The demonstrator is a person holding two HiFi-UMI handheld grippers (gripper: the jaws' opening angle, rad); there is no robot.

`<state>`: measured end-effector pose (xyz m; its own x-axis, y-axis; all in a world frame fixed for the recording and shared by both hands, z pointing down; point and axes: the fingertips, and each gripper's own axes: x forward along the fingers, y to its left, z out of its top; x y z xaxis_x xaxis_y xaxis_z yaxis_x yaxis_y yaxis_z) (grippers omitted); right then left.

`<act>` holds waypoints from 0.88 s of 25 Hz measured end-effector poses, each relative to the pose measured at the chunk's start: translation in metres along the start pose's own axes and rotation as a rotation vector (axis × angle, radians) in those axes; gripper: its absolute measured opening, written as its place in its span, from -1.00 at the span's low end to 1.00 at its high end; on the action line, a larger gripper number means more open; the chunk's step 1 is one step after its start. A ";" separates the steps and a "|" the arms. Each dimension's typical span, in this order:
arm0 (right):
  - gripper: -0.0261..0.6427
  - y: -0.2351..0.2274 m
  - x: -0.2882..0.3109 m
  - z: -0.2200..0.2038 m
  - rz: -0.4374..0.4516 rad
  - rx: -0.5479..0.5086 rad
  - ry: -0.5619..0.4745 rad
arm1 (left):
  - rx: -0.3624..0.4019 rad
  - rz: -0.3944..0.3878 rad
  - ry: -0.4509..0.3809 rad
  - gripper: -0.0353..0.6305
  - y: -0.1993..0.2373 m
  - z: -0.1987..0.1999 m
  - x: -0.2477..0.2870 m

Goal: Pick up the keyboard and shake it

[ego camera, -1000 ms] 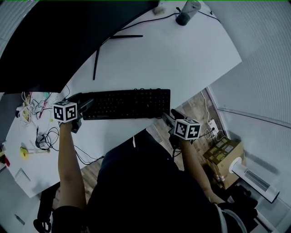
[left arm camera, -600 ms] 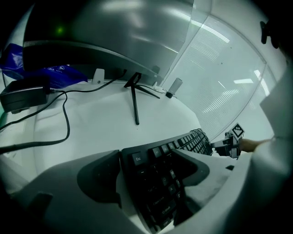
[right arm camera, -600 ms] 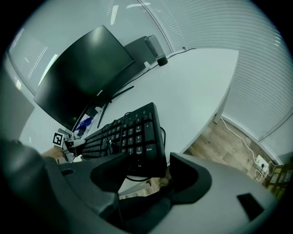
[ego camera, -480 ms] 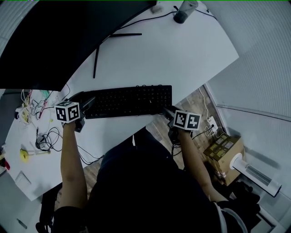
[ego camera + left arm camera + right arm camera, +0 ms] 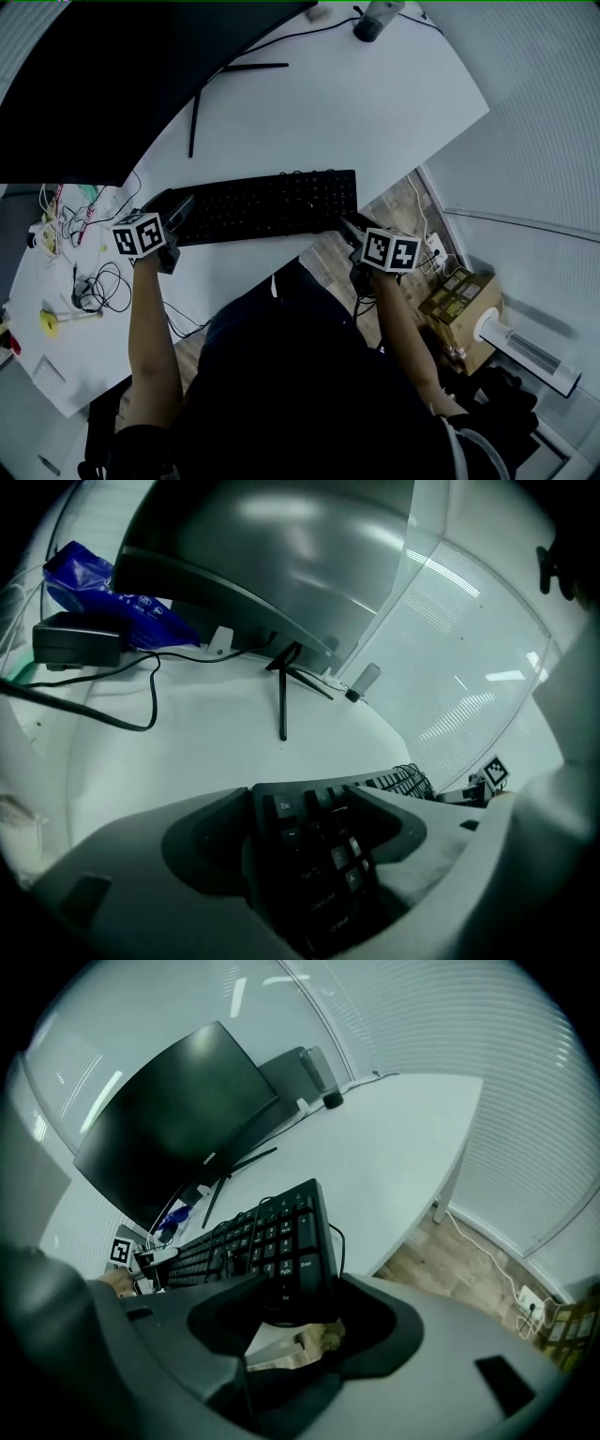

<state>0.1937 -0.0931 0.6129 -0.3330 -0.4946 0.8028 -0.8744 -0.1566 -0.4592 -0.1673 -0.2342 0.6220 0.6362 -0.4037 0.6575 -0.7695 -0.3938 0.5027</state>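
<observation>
The black keyboard (image 5: 267, 206) lies along the near edge of the white worktop (image 5: 375, 112), with the dark curved monitor (image 5: 112, 84) behind it. I cannot tell whether it has left the surface yet.

One pair of tongs is at each short end of the keyboard, probably because a long, thin board held at one end would droop and twist when shaken. The left tongs (image 5: 180, 214) pinch the keyboard's left end. In the left gripper view the corner with the Esc key sits deep between the jaws, and the jaws look pressed against it. The right tongs (image 5: 352, 225) reach in at the keyboard's right end, where its corner sticks out past the worktop edge. That overhang probably gives the lower jaw room to slide underneath. These jaws are spread wide and closing. The number-pad corner sits between their tips, and a gap shows beneath it, so I judge this side is not yet gripped.

The keyboard is a flat, full-size slab with low black keys and pale legends. A thin dark cable loops out beside its right end and could snag during a shake.
</observation>
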 end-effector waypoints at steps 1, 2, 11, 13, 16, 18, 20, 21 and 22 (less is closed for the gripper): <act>-0.19 0.005 -0.006 0.007 -0.007 -0.032 -0.024 | -0.012 -0.003 -0.005 0.14 0.001 0.000 -0.001; -0.20 0.011 -0.014 0.016 -0.015 -0.070 -0.048 | -0.028 -0.010 -0.011 0.15 0.001 0.000 -0.001; -0.26 0.077 -0.091 0.106 -0.087 -0.445 -0.293 | -0.191 -0.106 -0.169 0.15 -0.013 0.010 -0.015; -0.31 0.090 -0.102 0.119 -0.102 -0.496 -0.337 | -0.214 -0.126 -0.195 0.15 -0.015 0.013 -0.017; -0.31 0.104 -0.113 0.131 -0.112 -0.551 -0.387 | -0.253 -0.162 -0.226 0.15 -0.019 0.015 -0.020; -0.31 0.110 -0.119 0.136 -0.107 -0.563 -0.414 | -0.270 -0.170 -0.241 0.15 -0.022 0.016 -0.021; -0.31 0.116 -0.126 0.139 -0.101 -0.575 -0.444 | -0.290 -0.182 -0.250 0.15 -0.024 0.014 -0.022; -0.31 0.121 -0.131 0.141 -0.099 -0.588 -0.463 | -0.301 -0.192 -0.255 0.14 -0.025 0.013 -0.022; -0.31 0.126 -0.136 0.143 -0.100 -0.606 -0.484 | -0.312 -0.203 -0.261 0.14 -0.027 0.012 -0.022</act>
<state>0.1791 -0.1679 0.3909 -0.1735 -0.8425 0.5100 -0.9787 0.2054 0.0064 -0.1600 -0.2252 0.5874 0.7382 -0.5542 0.3847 -0.5822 -0.2352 0.7783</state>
